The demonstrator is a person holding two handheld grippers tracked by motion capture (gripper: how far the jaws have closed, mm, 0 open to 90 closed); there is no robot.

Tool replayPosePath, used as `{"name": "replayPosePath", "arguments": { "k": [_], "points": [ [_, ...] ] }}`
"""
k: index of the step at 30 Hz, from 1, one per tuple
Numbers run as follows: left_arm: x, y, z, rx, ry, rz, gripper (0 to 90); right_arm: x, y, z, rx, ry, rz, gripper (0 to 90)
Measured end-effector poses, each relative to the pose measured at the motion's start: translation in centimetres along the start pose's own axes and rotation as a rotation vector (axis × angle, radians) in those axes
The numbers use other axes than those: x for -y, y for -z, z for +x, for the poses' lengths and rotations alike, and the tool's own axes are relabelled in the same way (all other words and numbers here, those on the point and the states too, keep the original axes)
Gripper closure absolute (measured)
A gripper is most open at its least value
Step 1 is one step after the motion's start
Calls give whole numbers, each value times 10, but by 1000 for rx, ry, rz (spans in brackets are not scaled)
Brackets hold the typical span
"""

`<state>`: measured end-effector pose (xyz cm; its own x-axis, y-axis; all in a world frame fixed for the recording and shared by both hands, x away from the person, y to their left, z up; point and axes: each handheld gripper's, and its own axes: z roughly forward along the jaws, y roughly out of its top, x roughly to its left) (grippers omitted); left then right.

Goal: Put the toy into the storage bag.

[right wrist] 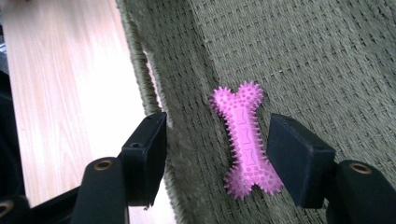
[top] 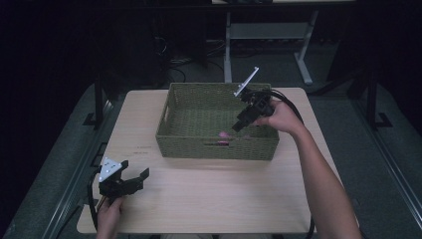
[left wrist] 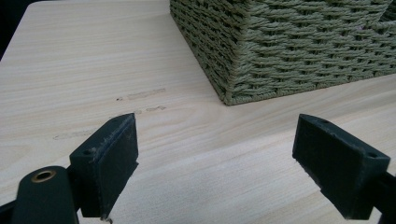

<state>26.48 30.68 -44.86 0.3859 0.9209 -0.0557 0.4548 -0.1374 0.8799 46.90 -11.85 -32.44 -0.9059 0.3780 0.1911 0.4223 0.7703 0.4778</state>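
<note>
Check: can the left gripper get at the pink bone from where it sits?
Probably not directly. The left gripper sits low on the table outside the basket, whose near wall stands between it and the bone; it would have to lift over.

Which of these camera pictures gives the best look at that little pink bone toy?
The right gripper view: the pink bone toy lies close up on the basket floor, spikes and shape clear. The high view shows it as a small pink spot inside the basket, near the front wall. The left gripper view gives the basket's outer corner and the table.
</note>
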Motion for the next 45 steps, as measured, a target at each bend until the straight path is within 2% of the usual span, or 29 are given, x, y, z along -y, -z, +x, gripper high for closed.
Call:
{"name": "replayPosePath", "arguments": {
  "k": [16,30,36,40,45],
  "points": [
    [0,0,0,1,-1,0,138,7,17,19,18,32,-15,357],
    [0,-1,-2,7,-5,1,138,30,33,34,31,44,-54,337],
    [0,-1,-1,6,-5,1,139,41,34,40,29,44,-60,325],
    [1,0,-1,7,-5,1,138,47,37,49,27,53,-83,313],
    [1,0,-1,6,-5,0,138,53,36,60,27,70,-86,308]
  ]
}}
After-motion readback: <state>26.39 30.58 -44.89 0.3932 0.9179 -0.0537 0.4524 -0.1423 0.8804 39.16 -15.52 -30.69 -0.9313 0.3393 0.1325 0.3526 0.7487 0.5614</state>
